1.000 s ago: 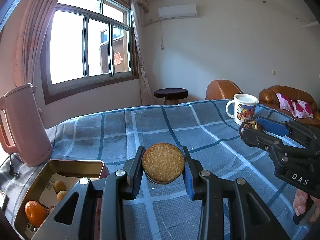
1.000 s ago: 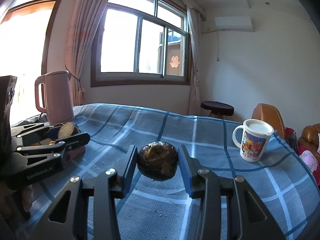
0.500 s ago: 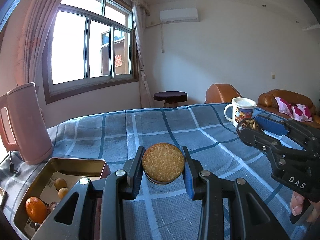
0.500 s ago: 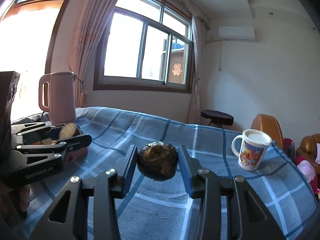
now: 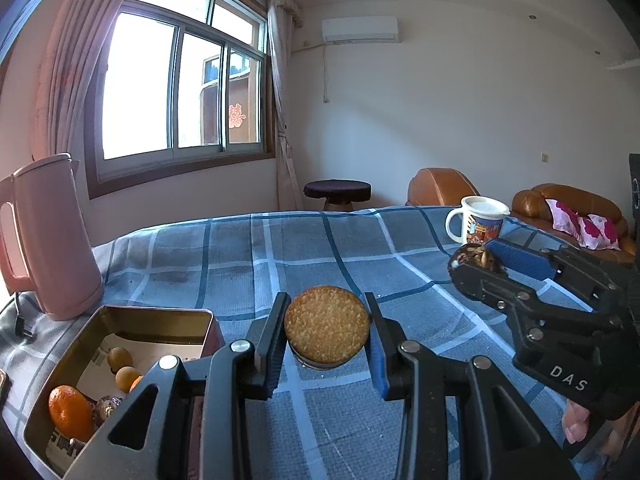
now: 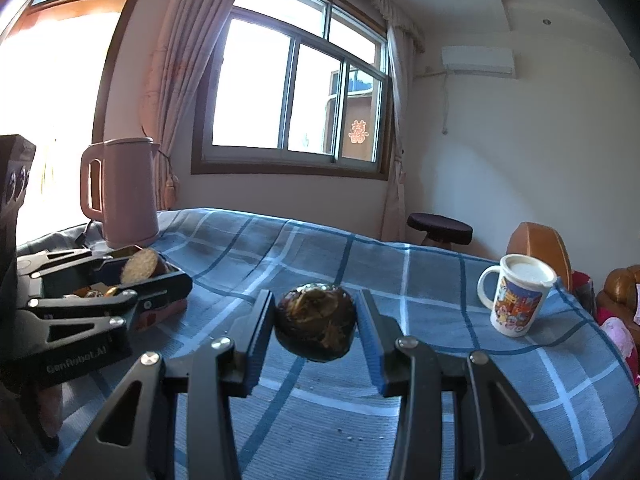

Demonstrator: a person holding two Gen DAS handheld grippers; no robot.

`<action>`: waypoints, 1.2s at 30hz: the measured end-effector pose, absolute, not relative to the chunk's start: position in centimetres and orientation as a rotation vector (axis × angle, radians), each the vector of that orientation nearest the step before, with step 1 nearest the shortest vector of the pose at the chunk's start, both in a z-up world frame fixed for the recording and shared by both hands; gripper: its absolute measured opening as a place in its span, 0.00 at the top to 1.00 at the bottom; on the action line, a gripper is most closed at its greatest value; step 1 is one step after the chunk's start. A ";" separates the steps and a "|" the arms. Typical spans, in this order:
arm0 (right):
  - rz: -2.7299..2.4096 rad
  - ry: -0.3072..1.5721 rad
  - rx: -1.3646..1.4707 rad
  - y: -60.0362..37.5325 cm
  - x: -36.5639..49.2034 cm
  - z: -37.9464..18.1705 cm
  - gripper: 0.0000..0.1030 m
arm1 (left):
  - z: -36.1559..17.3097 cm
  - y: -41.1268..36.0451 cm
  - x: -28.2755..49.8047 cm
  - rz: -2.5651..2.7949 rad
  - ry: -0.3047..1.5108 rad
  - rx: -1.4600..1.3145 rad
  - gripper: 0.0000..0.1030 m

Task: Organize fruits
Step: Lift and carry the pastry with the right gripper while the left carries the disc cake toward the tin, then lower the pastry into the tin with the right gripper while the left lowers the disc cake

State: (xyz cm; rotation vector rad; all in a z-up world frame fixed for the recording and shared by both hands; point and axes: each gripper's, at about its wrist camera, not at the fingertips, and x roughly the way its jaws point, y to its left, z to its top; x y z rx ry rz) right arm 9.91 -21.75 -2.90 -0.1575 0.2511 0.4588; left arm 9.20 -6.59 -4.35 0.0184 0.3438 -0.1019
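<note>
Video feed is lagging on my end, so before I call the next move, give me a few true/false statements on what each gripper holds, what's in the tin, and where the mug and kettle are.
1. The left gripper is shut on a round biscuit. True.
2. The right gripper is open with nothing in it. False: it is shut on a dark wrinkled fruit.
3. The metal tin has an orange and a few small yellowish fruits in it. True.
4. The mug lies tipped on its side. False: it stands upright on the blue checked cloth.
5. The pink kettle stands inside the tin. False: it stands on the cloth behind the tin.
</note>
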 end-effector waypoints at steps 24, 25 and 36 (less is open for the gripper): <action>0.506 0.266 -0.171 -18.2 9.8 -2.8 0.57 | -4.4 -4.2 8.1 -0.082 0.358 -0.019 0.64; 0.509 0.266 -0.174 -18.0 9.8 -2.7 0.57 | -4.5 -4.0 8.0 -0.081 0.358 -0.020 0.64; 0.560 0.270 -0.167 -15.9 9.6 -2.1 0.57 | -3.9 -2.0 7.1 -0.051 0.351 -0.038 0.64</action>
